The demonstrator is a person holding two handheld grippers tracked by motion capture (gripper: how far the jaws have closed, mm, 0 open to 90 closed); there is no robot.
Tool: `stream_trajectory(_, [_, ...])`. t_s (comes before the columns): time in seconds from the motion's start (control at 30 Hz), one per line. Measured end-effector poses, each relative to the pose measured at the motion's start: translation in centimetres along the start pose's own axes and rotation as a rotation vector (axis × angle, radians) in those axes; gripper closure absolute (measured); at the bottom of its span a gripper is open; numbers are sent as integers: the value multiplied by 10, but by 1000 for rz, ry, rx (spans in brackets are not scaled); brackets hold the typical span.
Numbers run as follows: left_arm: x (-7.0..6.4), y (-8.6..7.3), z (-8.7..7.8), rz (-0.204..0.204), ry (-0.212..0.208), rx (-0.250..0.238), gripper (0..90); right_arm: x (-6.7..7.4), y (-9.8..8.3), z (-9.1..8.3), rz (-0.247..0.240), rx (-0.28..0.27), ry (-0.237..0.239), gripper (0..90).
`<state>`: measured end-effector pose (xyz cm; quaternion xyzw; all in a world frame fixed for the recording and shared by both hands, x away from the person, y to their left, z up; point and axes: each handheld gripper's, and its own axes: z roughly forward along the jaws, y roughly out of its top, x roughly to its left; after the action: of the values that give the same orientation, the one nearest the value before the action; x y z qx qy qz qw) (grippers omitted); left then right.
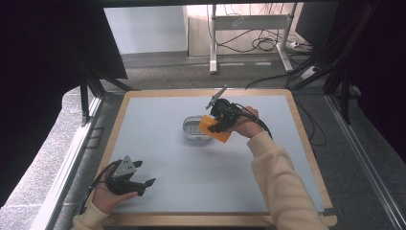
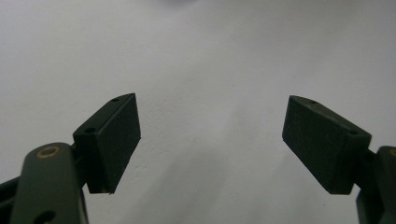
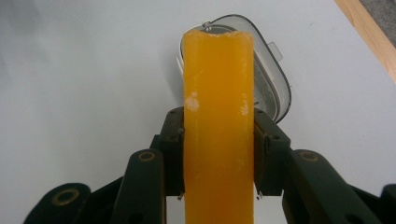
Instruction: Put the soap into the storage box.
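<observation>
Orange block [image 3: 218, 126] sits clamped between the two black pads of the right hand-held gripper [image 3: 218, 154], which grasps it by its long sides. In the right gripper view the block runs straight up the middle, its far end reaching over a clear oval container [image 3: 275, 88] that lies on the pale surface [image 3: 84, 84] beyond it. The block's top face is smooth, with a couple of small whitish marks, and its far end looks rough-edged.

From the high view, the block [image 1: 214, 128] is held at a slant just beside the container [image 1: 194, 128], at its right edge, near the middle of the surface [image 1: 182, 167]. Whether block and container touch, I cannot tell. The right hand-held gripper [image 1: 221, 120] is carried by a hand in a cream sleeve [image 1: 277, 177] that reaches in from the lower right, with a black cable trailing from it.

The left hand-held gripper [image 1: 143, 178] is held near the front left corner of the surface, well apart from the block and the container. Its jaws stand released, spread wide with nothing between them; in the left gripper view [image 2: 210, 140] the two dark pads [image 2: 114, 140] frame bare pale surface. A grey three-cornered plate [image 1: 127, 166] sits on top of it.

The surface has a wooden border [image 1: 306, 139].
</observation>
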<state>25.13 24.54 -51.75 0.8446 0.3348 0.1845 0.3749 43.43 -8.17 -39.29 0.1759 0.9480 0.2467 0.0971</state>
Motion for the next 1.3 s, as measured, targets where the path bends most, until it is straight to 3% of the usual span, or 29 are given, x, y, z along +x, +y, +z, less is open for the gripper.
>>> stream_trajectory(1.3, [1, 0, -1, -2, -4, -4, 193, -19, 34, 27, -52, 34, 0, 618])
